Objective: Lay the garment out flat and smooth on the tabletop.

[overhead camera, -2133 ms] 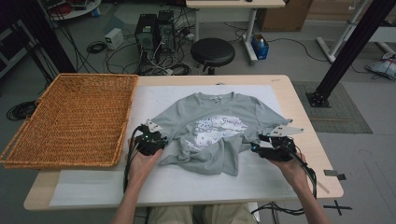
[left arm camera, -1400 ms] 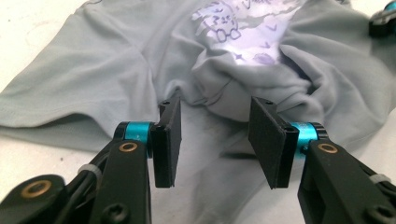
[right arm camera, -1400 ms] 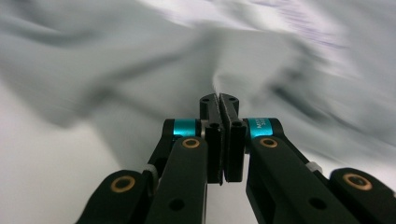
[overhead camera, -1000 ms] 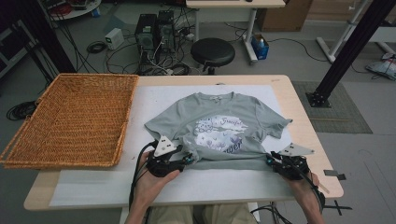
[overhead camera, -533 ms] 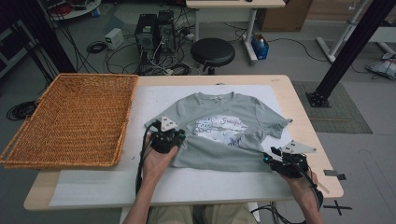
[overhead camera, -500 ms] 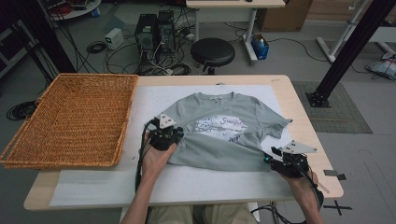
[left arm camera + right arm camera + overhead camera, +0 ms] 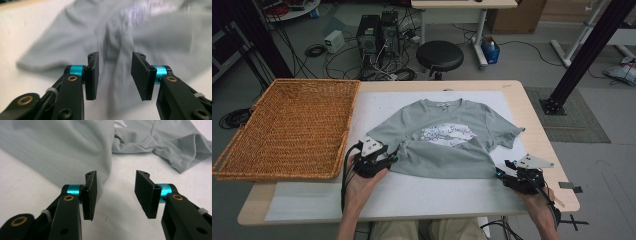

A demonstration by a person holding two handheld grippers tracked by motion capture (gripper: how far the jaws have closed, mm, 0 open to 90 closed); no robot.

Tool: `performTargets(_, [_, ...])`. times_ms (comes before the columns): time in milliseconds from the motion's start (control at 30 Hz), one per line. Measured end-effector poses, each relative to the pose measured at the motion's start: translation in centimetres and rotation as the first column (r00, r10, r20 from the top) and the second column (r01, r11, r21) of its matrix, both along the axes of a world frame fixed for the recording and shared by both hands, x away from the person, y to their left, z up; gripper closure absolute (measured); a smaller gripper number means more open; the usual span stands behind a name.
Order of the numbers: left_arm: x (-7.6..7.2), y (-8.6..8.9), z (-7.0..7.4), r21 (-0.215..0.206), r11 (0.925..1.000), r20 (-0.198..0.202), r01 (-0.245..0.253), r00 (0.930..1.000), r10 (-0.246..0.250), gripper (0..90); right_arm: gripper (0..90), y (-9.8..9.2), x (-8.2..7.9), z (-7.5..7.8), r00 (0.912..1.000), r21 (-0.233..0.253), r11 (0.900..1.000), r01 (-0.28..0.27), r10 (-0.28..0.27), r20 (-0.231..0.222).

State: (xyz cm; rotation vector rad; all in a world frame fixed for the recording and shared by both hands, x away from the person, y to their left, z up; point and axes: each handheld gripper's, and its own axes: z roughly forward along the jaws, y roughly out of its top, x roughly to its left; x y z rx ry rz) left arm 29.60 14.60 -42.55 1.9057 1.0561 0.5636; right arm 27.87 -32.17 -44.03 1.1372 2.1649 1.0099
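The grey t-shirt (image 7: 447,140) is being left spread on the white mat (image 7: 412,192). Left gripper (image 7: 114,75) is being held open over a bunched fold, nothing pinched. Right gripper (image 7: 116,195) is being kept open too, just beside the hem.

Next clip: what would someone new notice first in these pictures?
The grey T-shirt with a pale chest print lies spread on the white sheet in the middle of the table, its lower part bunched and folded up. To its left sits a large, shallow wicker basket. A hand-held tool flanks the shirt's near edge on each side: the left tool open over a fabric ridge, the right tool open at the shirt's near right corner.
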Motion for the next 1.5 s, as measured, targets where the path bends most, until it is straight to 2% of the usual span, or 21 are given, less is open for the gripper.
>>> performTargets(67, [-0.7, 0.6, -1.0, -0.007, 0.9999, -0.025, -0.010, 0.9996, 0.010, 58.3, 52.5, 0.1, -0.2, 0.0, 0.9999, 0.005, 1.000, -0.006, 0.006, 0.009])
performTargets(167, [-0.9, 1.0, -2.1, -0.006, 0.9997, -0.051, -0.022, 0.9985, 0.022, 58.3, 51.1, 0.4, -0.3, 0.0, 0.9995, 0.019, 1.000, -0.021, 0.020, 0.026])
performTargets(333, [-0.5, 0.5, -2.5, 0.024, 0.9997, -0.063, -0.005, 0.9980, 0.007, 58.7, 51.2, 0.6, -0.4, 0.1, 0.9992, 0.033, 0.999, -0.022, 0.021, 0.035])
performTargets(433, [-0.1, 0.2, -2.5, 0.018, 0.9998, -0.084, -0.003, 0.9965, 0.005, 60.2, 51.1, 0.3, -0.5, 0.0, 0.9993, 0.046, 0.999, -0.012, 0.010, 0.035])
performTargets(533, [0.2, -0.1, -2.7, 0.038, 0.9993, -0.111, -0.002, 0.9938, 0.006, 63.6, 51.1, 0.0, -0.6, 0.0, 0.9995, 0.050, 0.999, -0.003, 0.002, 0.031])
performTargets(733, [0.2, -0.5, -2.6, 0.028, 0.9996, -0.112, 0.010, 0.9937, -0.007, 81.4, 50.9, -1.1, -0.9, 0.0, 0.9989, 0.065, 0.997, 0.029, -0.032, 0.036])
performTargets(833, [0.2, -0.5, -2.6, 0.024, 0.9997, -0.114, 0.007, 0.9934, -0.004, 83.7, 53.8, -2.0, -1.0, 0.0, 0.9983, 0.093, 0.995, 0.045, -0.048, 0.033])
performTargets(900, [0.2, -0.4, -2.6, 0.024, 0.9997, -0.116, 0.009, 0.9932, -0.007, 83.8, 54.2, -2.3, -1.1, 0.0, 0.9990, 0.104, 0.994, 0.029, -0.032, 0.030])
performTargets(1000, [0.2, -0.4, -2.6, 0.029, 0.9995, -0.116, 0.011, 0.9932, -0.008, 83.8, 54.1, -1.9, -1.0, -0.2, 0.9996, 0.095, 0.995, -0.021, 0.019, 0.020])
performTargets(1100, [0.2, -0.4, -2.6, 0.024, 0.9997, -0.116, 0.009, 0.9932, -0.007, 83.8, 53.9, -0.7, -0.8, -0.5, 0.9984, 0.065, 0.996, -0.057, 0.057, 0.005])
performTargets(1233, [0.2, -0.4, -2.6, 0.025, 0.9996, -0.116, 0.010, 0.9933, -0.007, 83.7, 54.0, 0.6, 0.0, -1.1, 0.9965, 0.042, 0.997, -0.071, 0.073, -0.042])
performTargets(1300, [0.1, -0.4, -2.6, 0.023, 0.9997, -0.114, 0.008, 0.9935, -0.006, 83.7, 56.7, 1.2, 0.3, -1.2, 0.9953, -0.001, 0.998, -0.064, 0.063, -0.073])
performTargets(1367, [0.1, -0.4, -2.7, 0.022, 0.9997, -0.114, 0.009, 0.9934, -0.007, 83.7, 64.6, 1.3, 0.3, -1.2, 0.9950, 0.005, 0.997, -0.071, 0.071, -0.070])
performTargets(1400, [0.1, -0.4, -2.7, 0.021, 0.9997, -0.114, 0.010, 0.9935, -0.007, 83.7, 71.4, 1.5, 0.2, -1.2, 0.9940, 0.009, 0.997, -0.079, 0.080, -0.075])
performTargets(1500, [0.1, -0.4, -2.6, 0.015, 0.9998, -0.112, 0.011, 0.9936, -0.009, 84.0, 85.2, 2.0, 0.0, -1.2, 0.9942, -0.022, 0.995, -0.096, 0.094, -0.051])
